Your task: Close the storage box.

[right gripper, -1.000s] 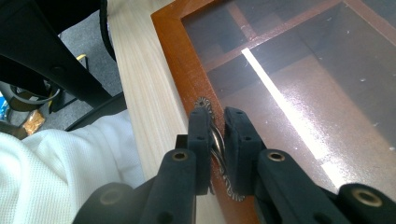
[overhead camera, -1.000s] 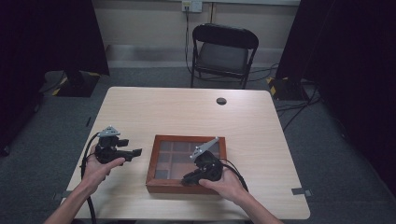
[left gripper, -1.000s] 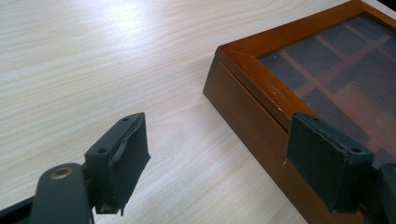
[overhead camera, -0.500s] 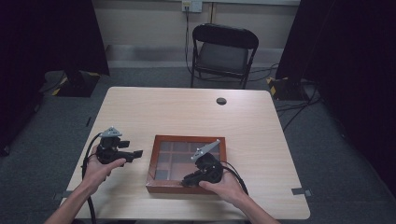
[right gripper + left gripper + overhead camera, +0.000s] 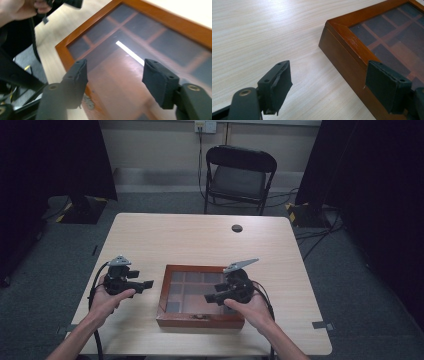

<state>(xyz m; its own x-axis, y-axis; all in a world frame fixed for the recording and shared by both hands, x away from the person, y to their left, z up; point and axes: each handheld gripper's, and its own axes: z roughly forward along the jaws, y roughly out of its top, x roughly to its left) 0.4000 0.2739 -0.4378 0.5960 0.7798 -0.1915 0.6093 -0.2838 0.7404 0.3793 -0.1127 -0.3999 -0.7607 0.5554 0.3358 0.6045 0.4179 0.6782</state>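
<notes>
A shallow wooden box (image 5: 199, 322) with a glass lid over dark compartments lies closed on the near half of the table. My right gripper (image 5: 212, 298) hovers over the lid's right part, pointing left. In the right gripper view its jaws (image 5: 115, 68) stand open above the glass (image 5: 150, 42); they have just been opening, with nothing between them. My left gripper (image 5: 146, 284) is held left of the box, pointing at it, open and empty. In the left gripper view (image 5: 329, 72) the box's corner (image 5: 342, 47) lies just ahead of the right pad (image 5: 384, 82).
The light wooden table (image 5: 200, 240) carries a small black round disc (image 5: 237, 228) near its far edge. A black folding chair (image 5: 240, 175) stands behind the table. The person's left hand (image 5: 17, 10) and its cable show beyond the box in the right gripper view.
My right gripper has lifted a little and shifted to the right over the lid, and its jaws have gone from shut to open. The left gripper has stayed put.
</notes>
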